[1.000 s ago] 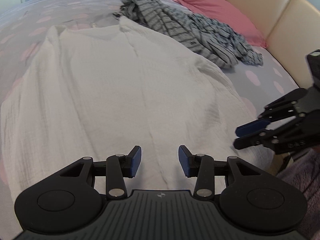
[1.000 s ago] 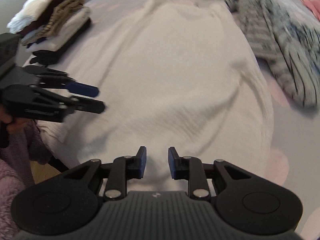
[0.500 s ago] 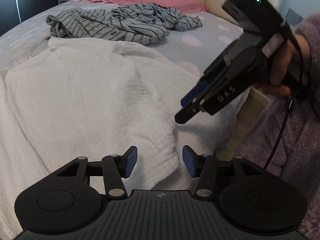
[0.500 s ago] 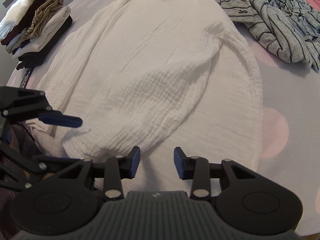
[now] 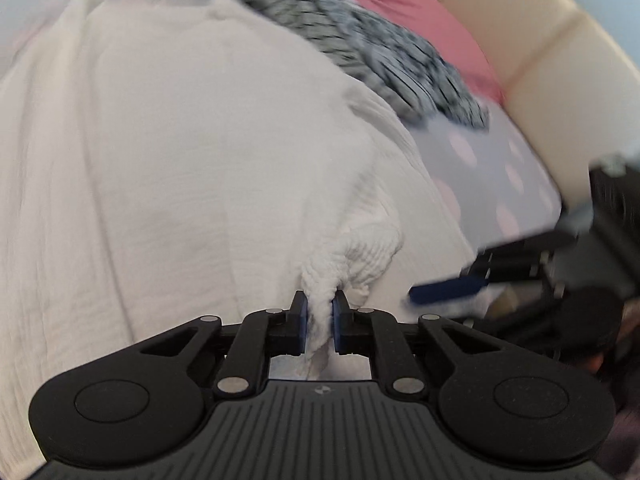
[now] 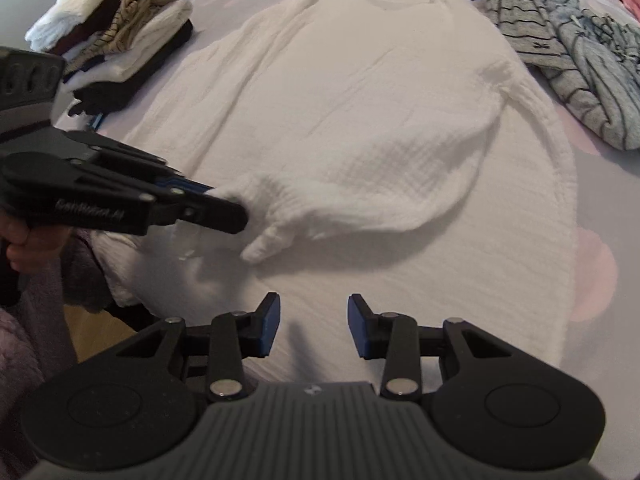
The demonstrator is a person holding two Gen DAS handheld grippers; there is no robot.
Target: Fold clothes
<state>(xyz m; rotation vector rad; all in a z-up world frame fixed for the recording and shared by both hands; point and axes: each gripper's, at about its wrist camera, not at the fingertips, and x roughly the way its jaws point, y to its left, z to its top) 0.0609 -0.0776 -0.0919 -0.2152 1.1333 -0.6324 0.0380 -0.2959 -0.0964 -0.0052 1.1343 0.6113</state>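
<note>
A white crinkled garment [image 5: 168,152] lies spread flat on the bed, and it fills the right wrist view [image 6: 360,92] too. My left gripper [image 5: 319,320] is shut on a bunched sleeve end of the white garment and lifts it slightly; in the right wrist view that gripper [image 6: 236,212] comes in from the left. My right gripper [image 6: 313,324] is open and empty, just above the garment's near hem; in the left wrist view it [image 5: 448,290] shows blurred at the right.
A grey striped garment [image 6: 568,52] lies crumpled on the bed at the far right. A stack of folded clothes [image 6: 116,40] sits at the far left. A pink pillow [image 5: 404,16] and a cream headboard [image 5: 552,64] lie beyond. The bed edge is near me.
My left gripper has closed on the white garment's sleeve end and raised it. My right gripper has stayed open and has shifted a little over the hem.
</note>
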